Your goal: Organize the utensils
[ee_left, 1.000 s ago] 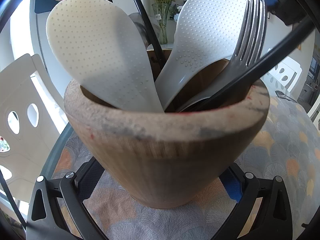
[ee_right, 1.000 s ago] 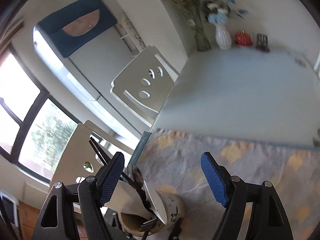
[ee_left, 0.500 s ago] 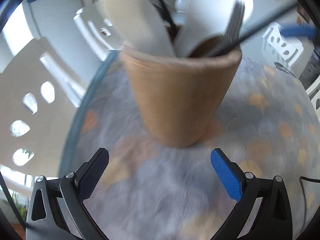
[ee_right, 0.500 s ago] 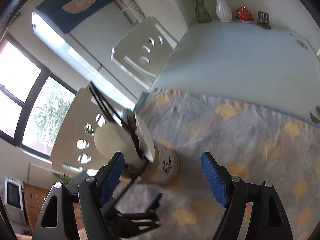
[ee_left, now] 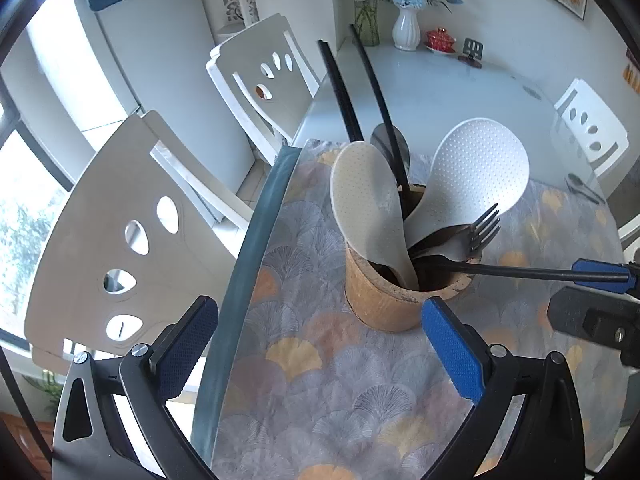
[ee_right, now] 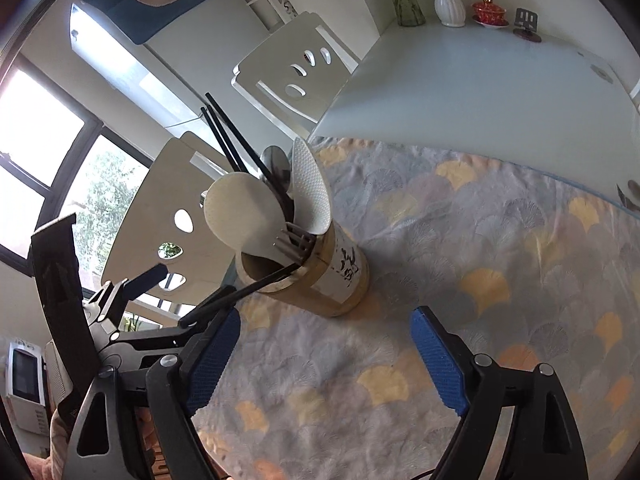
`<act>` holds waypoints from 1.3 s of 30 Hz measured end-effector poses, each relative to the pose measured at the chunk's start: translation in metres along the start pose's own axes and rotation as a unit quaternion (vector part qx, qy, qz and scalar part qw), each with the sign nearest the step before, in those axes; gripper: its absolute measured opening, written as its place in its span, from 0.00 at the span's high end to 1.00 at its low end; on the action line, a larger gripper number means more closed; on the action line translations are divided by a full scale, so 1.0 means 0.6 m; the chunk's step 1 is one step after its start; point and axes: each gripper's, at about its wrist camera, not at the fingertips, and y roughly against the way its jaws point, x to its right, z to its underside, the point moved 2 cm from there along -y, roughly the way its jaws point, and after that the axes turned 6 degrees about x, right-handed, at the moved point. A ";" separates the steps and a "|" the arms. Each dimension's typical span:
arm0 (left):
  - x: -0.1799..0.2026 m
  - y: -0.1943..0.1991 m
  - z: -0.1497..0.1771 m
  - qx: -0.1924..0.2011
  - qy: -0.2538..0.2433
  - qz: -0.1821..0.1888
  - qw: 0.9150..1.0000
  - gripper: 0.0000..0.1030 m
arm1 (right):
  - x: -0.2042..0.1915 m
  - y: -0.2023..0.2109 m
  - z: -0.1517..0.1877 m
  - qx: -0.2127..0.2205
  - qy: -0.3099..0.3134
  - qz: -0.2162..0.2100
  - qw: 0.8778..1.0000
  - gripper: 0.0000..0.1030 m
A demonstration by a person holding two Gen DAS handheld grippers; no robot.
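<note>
Since the earlier frames, we record that the left gripper has let go of the wooden utensil holder and drawn up and back; its blue pads now stand spread with nothing between them. We note the right gripper has swung round to face the holder, its jaws opening and empty. We find the holder upright on the patterned tablecloth, near the table's left edge, apart from both grippers.

Inside it we count two white rice paddles, a metal fork, a dark spoon, two black chopsticks standing tall and a third black chopstick leaning far out toward the right gripper. We judge the sorting near done, that leaning stick being the loose end.

We observe a round glass-edged table, a plain white table beyond with a white vase, white chairs and a bright window at the left
</note>
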 end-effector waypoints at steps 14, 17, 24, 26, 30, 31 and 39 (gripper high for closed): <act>0.020 0.005 -0.009 -0.014 -0.008 -0.013 1.000 0.01 | 0.019 -0.005 0.016 -0.011 -0.052 -0.011 0.999 0.15; 0.019 0.005 -0.010 -0.014 -0.009 -0.016 1.000 0.01 | 0.023 -0.006 0.018 -0.013 -0.056 -0.012 0.998 0.15; 0.019 0.002 -0.014 -0.013 -0.014 -0.022 1.000 0.01 | 0.031 -0.009 0.021 -0.015 -0.064 -0.011 0.998 0.14; 0.019 0.001 -0.015 -0.013 -0.016 -0.025 0.999 0.01 | 0.032 -0.010 0.022 -0.017 -0.066 -0.013 0.998 0.14; 0.022 -0.003 -0.014 -0.019 -0.020 -0.024 0.999 0.01 | 0.034 -0.013 0.023 -0.022 -0.066 -0.011 0.998 0.13; 0.023 -0.003 -0.014 -0.019 -0.021 -0.025 0.999 0.01 | 0.034 -0.013 0.023 -0.022 -0.065 -0.009 0.998 0.13; 0.034 0.002 -0.018 -0.013 -0.029 -0.024 0.999 0.01 | 0.038 -0.016 0.025 -0.028 -0.072 -0.008 0.997 0.13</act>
